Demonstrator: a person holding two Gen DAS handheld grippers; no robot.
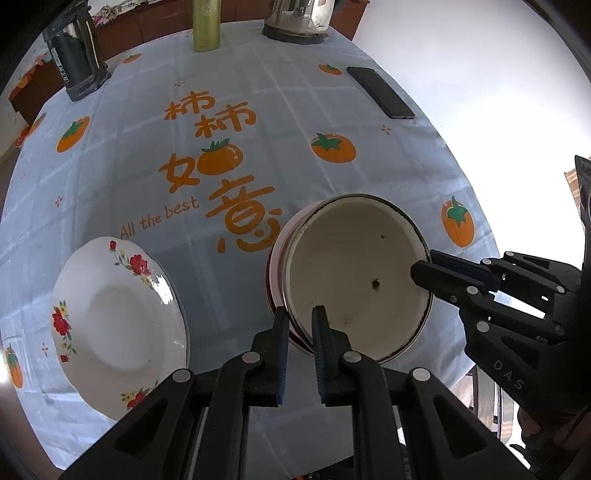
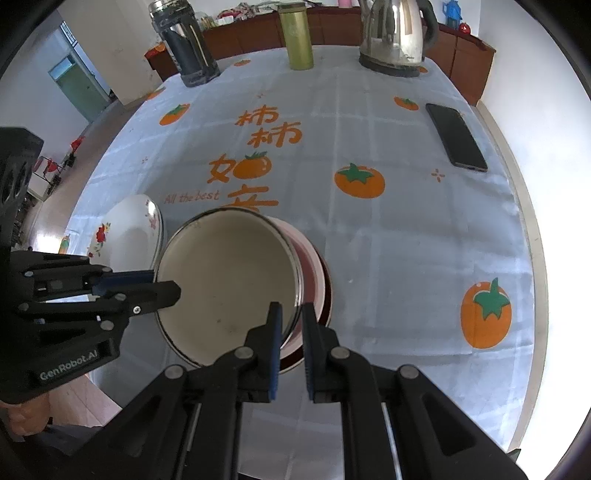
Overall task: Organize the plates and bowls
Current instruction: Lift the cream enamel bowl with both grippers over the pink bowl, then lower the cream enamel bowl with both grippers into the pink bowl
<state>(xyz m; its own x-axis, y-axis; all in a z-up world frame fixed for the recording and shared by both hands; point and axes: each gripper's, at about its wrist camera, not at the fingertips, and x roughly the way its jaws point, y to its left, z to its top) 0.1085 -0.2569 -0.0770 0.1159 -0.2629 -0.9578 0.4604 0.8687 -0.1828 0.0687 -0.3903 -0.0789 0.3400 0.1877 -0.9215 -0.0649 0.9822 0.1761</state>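
Note:
A cream enamel bowl (image 1: 354, 280) (image 2: 229, 280) with a dark rim sits in or just over a pink and red bowl (image 1: 274, 266) (image 2: 314, 266) near the table's front. My left gripper (image 1: 300, 314) (image 2: 165, 283) is shut on the cream bowl's left rim. My right gripper (image 2: 291, 310) (image 1: 426, 264) is shut on its right rim. Whether the cream bowl rests on the pink one or hangs free I cannot tell. A white plate with red flowers (image 1: 118, 325) (image 2: 129, 232) lies to the left of the bowls, apart from them.
On the persimmon-print tablecloth (image 1: 258, 110) (image 2: 406, 240) a black phone (image 1: 380, 92) (image 2: 456, 136) lies at the right. Along the far edge stand a steel kettle (image 1: 295, 18) (image 2: 395, 37), a green bottle (image 1: 207, 26) (image 2: 295, 40) and a dark flask (image 1: 75, 55) (image 2: 188, 48).

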